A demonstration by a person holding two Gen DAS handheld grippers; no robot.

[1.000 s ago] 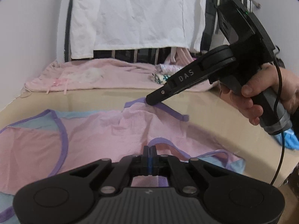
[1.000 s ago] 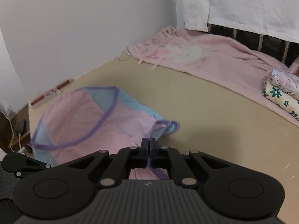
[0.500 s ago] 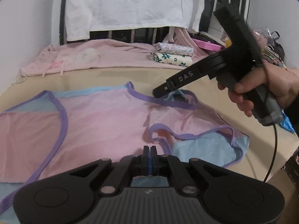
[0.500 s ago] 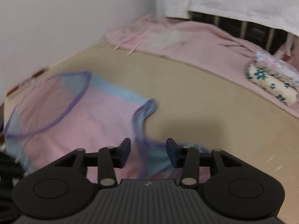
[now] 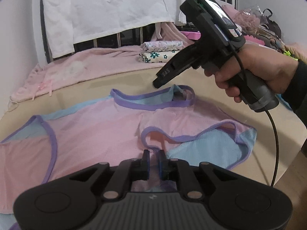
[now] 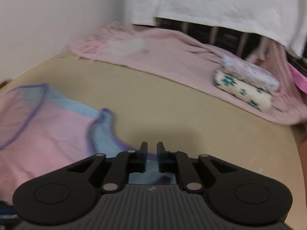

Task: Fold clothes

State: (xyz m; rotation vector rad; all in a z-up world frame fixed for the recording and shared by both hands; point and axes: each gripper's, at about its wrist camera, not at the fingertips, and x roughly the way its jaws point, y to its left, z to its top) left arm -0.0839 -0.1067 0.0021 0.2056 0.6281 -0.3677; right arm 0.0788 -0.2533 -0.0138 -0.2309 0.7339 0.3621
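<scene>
A pink and light-blue garment with purple trim [image 5: 99, 132] lies spread on the tan table [image 5: 124, 80]; it also shows in the right wrist view [image 6: 53, 126]. My left gripper [image 5: 153, 154] is open with a narrow gap, low over the garment's near purple-edged opening, holding nothing. My right gripper [image 6: 152, 147] is open and empty, just above the garment's far strap; in the left wrist view it hovers [image 5: 159, 80] over the purple neckline [image 5: 153, 103].
A pink blanket [image 5: 92, 67] lies along the table's back, with two folded floral cloths [image 5: 161, 50] stacked on it. A white sheet [image 5: 115, 9] hangs over a railing behind. The wall is at the left. The right gripper's cable [image 5: 276, 143] hangs by the table's right edge.
Both grippers were shut on the garment and have let it go. The garment has dropped flat onto the table. The right gripper has lifted off and swung toward the right.
</scene>
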